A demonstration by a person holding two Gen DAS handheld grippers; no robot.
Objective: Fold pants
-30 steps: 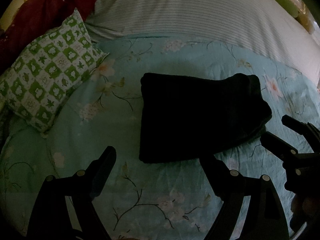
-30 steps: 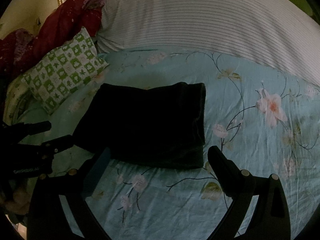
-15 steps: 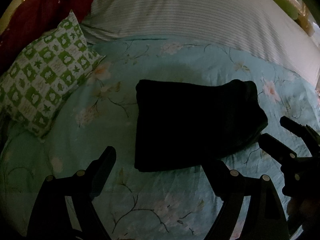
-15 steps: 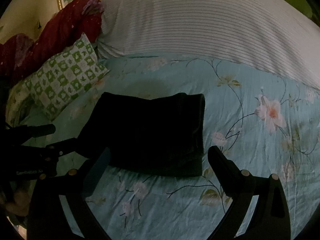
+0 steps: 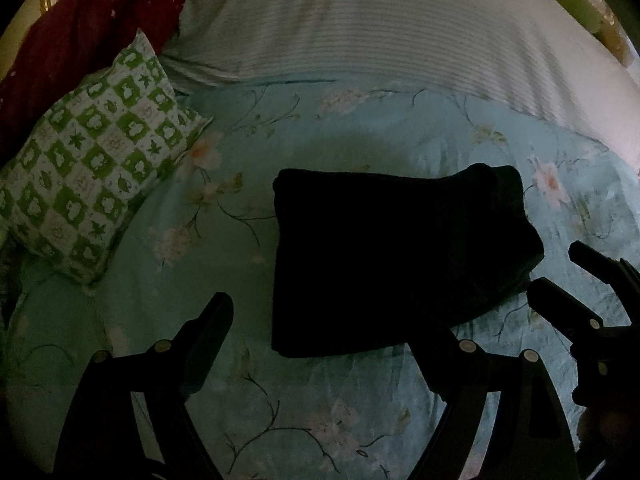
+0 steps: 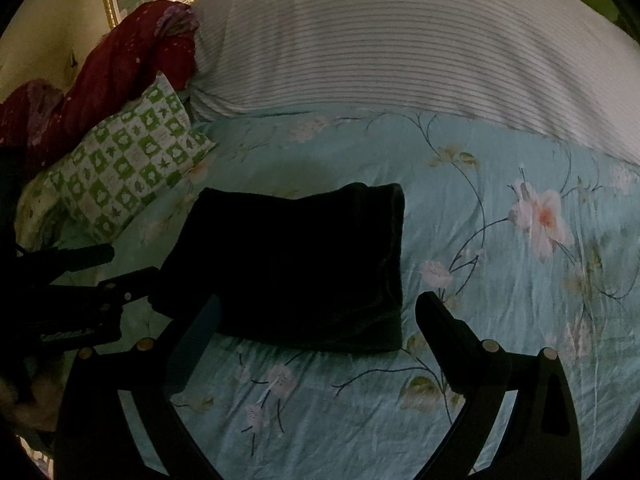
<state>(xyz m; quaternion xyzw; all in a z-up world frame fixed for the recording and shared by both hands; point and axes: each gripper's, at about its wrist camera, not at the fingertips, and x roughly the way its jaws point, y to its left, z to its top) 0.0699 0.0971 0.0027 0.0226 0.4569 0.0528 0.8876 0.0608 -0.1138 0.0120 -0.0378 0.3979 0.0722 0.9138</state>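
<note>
Nearest us, the left gripper (image 5: pixel 320 336) shows its two black fingers (image 5: pixel 208 328) spread wide apart, nothing between them. The right gripper (image 6: pixel 316 324) is the same: fingers (image 6: pixel 440 320) parted, empty, hanging just above the bed. Each gripper also shows at the edge of the other's view, low beside the garment, not clearly touching it.

Just beyond the fingertips lie the dark, near-black folded pants (image 5: pixel 392 256), a compact, roughly rectangular bundle resting flat on the pale turquoise floral bedsheet (image 5: pixel 360 400). The layered edge shows on the right side in both views; the near edge looks thick and rounded, which we take for a fold. We judge the folding largely complete.

Handling, as we read it: soft, limp cloth, light, not fragile, no stiffness of its own. Lifted by one corner, the bundle would likely sag and the layers slide open. The soft bed underneath gives way, so a pinch must dig under the edge. We would take hold at the two near corners of the thick edge, one gripper each, catching all layers together.

Farther left sits a green-and-white checked cushion (image 5: pixel 92 184), well apart from the pants. Behind it, crumpled dark red fabric (image 6: pixel 120 68). Farthest, a broad grey-and-white striped cover (image 6: pixel 400 48) spans the bed.
</note>
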